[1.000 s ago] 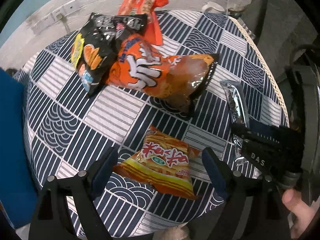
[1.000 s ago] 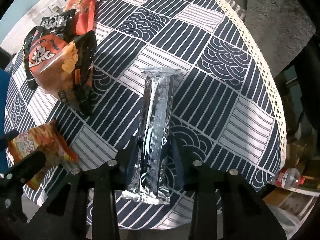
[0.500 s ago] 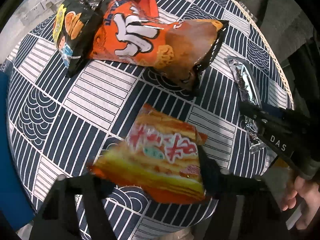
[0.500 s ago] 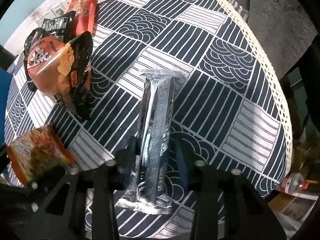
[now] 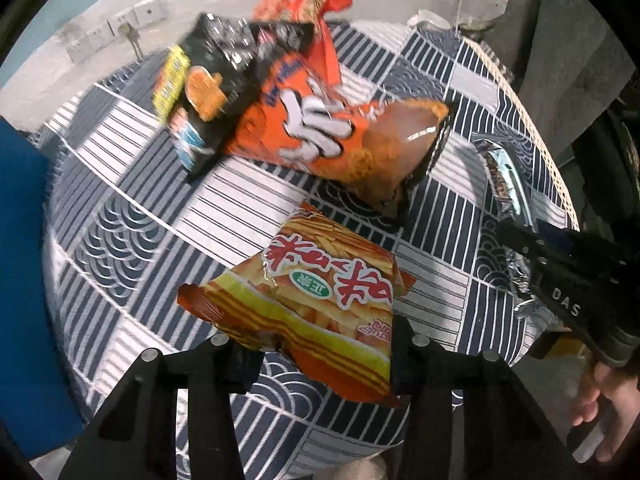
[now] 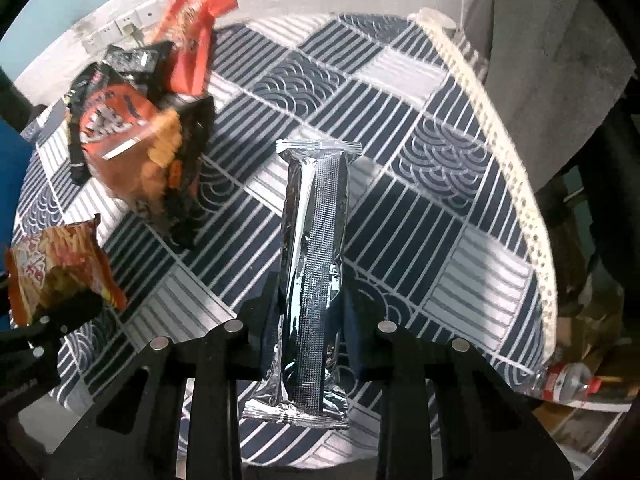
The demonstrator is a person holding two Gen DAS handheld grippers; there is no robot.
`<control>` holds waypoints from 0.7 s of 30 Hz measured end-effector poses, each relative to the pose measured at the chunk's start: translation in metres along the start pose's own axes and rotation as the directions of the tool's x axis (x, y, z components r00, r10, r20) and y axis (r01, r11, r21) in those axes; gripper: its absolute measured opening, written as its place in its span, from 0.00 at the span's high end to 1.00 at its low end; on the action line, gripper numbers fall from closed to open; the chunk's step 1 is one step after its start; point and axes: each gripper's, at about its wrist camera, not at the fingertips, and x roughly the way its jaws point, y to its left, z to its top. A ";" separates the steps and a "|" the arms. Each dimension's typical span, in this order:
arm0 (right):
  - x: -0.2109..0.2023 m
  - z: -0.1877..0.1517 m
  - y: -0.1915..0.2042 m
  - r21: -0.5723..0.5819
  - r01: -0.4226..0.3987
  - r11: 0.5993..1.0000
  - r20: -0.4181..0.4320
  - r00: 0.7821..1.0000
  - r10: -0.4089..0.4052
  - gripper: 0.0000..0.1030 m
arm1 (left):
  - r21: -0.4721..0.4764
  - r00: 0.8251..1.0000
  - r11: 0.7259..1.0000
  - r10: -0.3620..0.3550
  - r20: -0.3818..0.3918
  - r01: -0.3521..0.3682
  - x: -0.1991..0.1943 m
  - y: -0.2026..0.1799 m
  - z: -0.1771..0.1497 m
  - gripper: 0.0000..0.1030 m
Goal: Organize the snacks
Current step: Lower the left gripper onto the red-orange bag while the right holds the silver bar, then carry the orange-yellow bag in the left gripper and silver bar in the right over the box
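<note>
My left gripper (image 5: 318, 344) is shut on a yellow-orange chip bag (image 5: 312, 300) and holds it above the near edge of the round table. That bag also shows at the left of the right wrist view (image 6: 56, 268). My right gripper (image 6: 308, 320) is shut on a long silver snack pack (image 6: 314, 248), lifted off the cloth. At the back lies a pile: a big orange bag (image 5: 320, 136), a black bag (image 5: 208, 92) and a red bag (image 5: 300, 4).
The table wears a navy and white patterned cloth (image 6: 440, 216) with a lace rim (image 6: 516, 168). A blue object (image 5: 20, 280) stands at the left. A plastic bottle (image 6: 572, 380) lies on the floor at the right. Wall sockets (image 5: 116, 28) sit behind the table.
My left gripper closed on the yellow-orange bag and raised it off the table. My right gripper lifted the silver pack while holding it.
</note>
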 end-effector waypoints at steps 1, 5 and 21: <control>-0.007 0.000 0.002 -0.006 0.007 1.000 0.012 1.000 -0.007 0.73 | 0.004 1.000 1.000 0.012 0.013 -0.012 -0.006 -0.002 -0.001 0.54; -0.031 0.004 0.010 -0.024 0.020 1.000 0.048 0.999 -0.018 0.73 | 0.016 0.996 0.999 0.050 0.072 -0.052 -0.027 -0.003 -0.001 0.54; -0.102 0.022 0.052 -0.096 -0.027 0.995 0.169 0.985 0.043 0.73 | -0.018 0.968 0.994 0.112 0.222 -0.111 -0.097 0.018 -0.003 0.54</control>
